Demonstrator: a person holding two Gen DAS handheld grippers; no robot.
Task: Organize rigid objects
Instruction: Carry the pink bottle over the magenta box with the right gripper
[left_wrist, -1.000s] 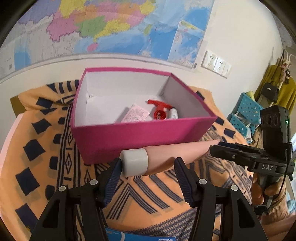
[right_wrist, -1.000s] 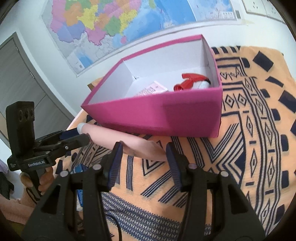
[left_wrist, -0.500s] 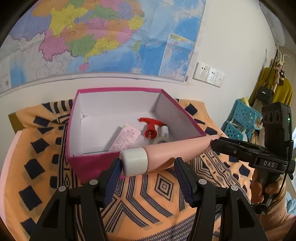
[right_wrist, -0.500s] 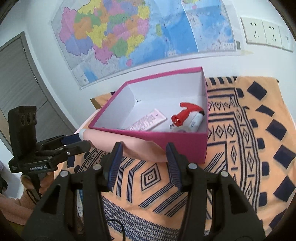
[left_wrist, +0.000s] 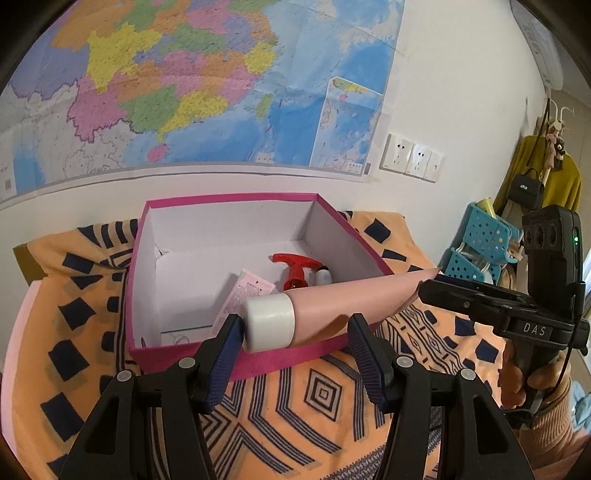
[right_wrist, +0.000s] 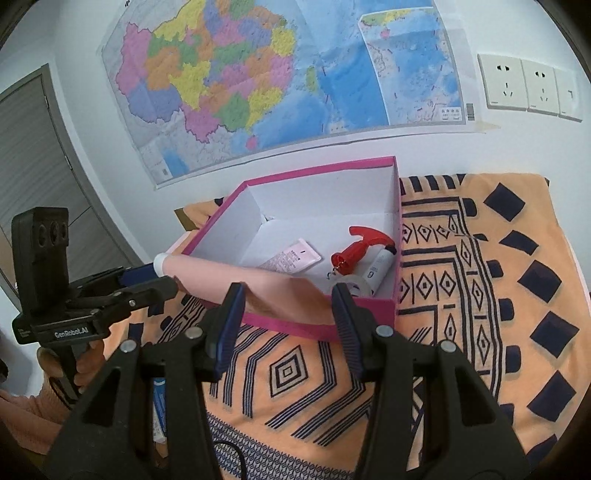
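Tube (left_wrist: 332, 306), pink, rides over the box (left_wrist: 258, 358) rim, my left tool (left_wrist: 295, 343) clamping its cap, right tool (right_wrist: 286, 314) its tail; next I lower and release inside.

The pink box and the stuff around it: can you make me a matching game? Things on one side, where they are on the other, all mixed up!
Things:
1. big pink tube
2. red spray nozzle
3. roll of clear tape
4. map

Places:
A. on the wall behind the pink box
B. inside the box, beside the small white bottle
C. held up between the left gripper and right gripper
D. inside the box, in its near corner

Pairs: 1-C, 2-B, 3-D, 4-A
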